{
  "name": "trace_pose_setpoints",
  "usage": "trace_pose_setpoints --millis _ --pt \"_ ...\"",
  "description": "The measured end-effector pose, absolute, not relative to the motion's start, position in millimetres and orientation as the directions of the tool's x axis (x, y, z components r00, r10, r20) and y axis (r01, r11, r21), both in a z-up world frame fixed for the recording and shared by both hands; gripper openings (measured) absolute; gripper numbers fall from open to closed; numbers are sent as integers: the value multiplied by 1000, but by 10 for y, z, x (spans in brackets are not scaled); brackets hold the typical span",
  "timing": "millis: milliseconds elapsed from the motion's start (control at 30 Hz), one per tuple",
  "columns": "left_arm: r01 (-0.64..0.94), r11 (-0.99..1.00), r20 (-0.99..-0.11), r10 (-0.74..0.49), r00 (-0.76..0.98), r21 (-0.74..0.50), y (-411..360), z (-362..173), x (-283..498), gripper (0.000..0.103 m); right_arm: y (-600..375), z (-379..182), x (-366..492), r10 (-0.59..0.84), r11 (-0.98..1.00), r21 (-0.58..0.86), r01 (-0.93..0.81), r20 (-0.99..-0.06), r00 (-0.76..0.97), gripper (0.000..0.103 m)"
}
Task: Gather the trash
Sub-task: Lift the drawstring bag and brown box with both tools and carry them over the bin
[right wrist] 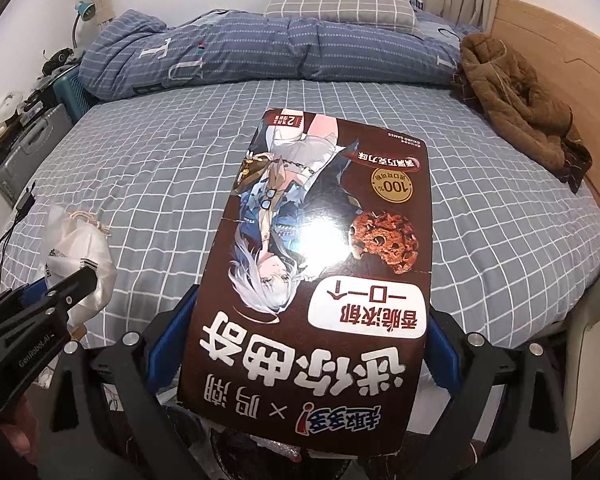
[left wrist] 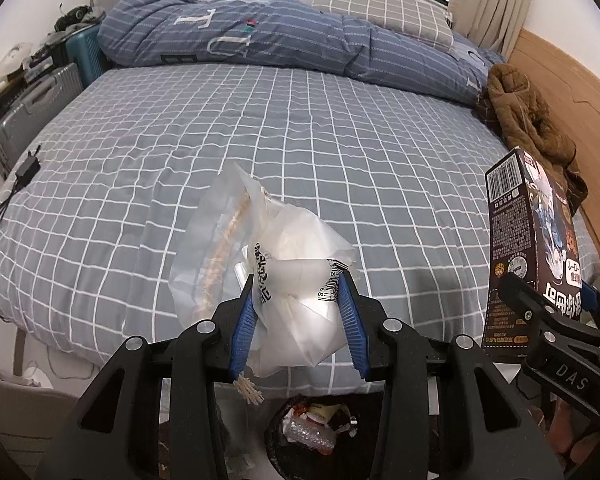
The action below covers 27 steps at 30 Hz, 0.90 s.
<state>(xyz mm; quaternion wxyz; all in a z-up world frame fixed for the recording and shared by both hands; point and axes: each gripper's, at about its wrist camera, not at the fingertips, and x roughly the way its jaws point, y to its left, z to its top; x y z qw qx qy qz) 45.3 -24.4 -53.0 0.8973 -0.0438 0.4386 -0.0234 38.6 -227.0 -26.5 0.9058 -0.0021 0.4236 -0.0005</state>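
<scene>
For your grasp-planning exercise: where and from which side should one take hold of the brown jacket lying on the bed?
Grip the brown jacket at a raised fold on top, coming down from above with the jaws straddling the ridge. It lies crumpled and limp on the bed, so it offers no firm edge.

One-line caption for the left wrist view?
Left claw holds a crumpled plastic bag above the trash bin beside the bed.

One bag [left wrist: 284,280], one box [right wrist: 320,264], one bin [left wrist: 312,432].
</scene>
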Motion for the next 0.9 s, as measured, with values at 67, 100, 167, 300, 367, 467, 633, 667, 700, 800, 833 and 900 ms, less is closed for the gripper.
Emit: trace_pose_setpoints --millis 67,100,167,300,367,467,633,667,700,800,833,900 --pt "6 995 -786 -82 613 -100 -260 -532 402 39 -2274 -263 358 -1 1000 -4 -2 -767 642 92" --pt "6 994 -786 -87 612 -105 -264 -535 377 39 -2273 -263 359 -1 1000 -3 -2 -767 642 92" --pt "8 994 -787 -92 610 -111 -270 -533 345 39 -2266 -260 311 1 1000 -3 -5 -767 642 92" --pt "13 994 -784 -94 614 -109 -300 -515 245 39 -2243 -261 180 4 1000 -10 -18 -763 646 92" --pt "19 994 -782 -96 616 -106 -323 -504 186 39 -2249 -272 120 6 1000 -9 -19 -763 646 92" --pt "24 994 -781 -98 617 -105 -352 -496 103 39 -2244 -276 36 8 1000 -12 -26 -761 649 92" --pt "30 994 -782 -100 615 -104 -394 -511 -50 39 -2223 -294 -147 10 999 -19 -38 -756 655 92" --pt "33 994 -784 -103 612 -104 -405 -523 -90 39 -2217 -301 -182 12 999 -19 -39 -756 654 92" --pt "36 994 -785 -103 610 -103 -418 -535 -131 39 -2215 -312 -229 12 999 -21 -42 -756 654 93" --pt "41 994 -788 -102 607 -98 -439 -567 -219 39 -2208 -342 -320 9 998 -30 -49 -759 650 93" --pt "42 994 -789 -103 606 -98 -445 -583 -247 39 -2209 -355 -344 5 998 -37 -51 -762 648 93" --pt "48 994 -795 -108 597 -99 -464 -630 -309 39 -2240 -374 -399 2 998 -38 -49 -764 646 93"
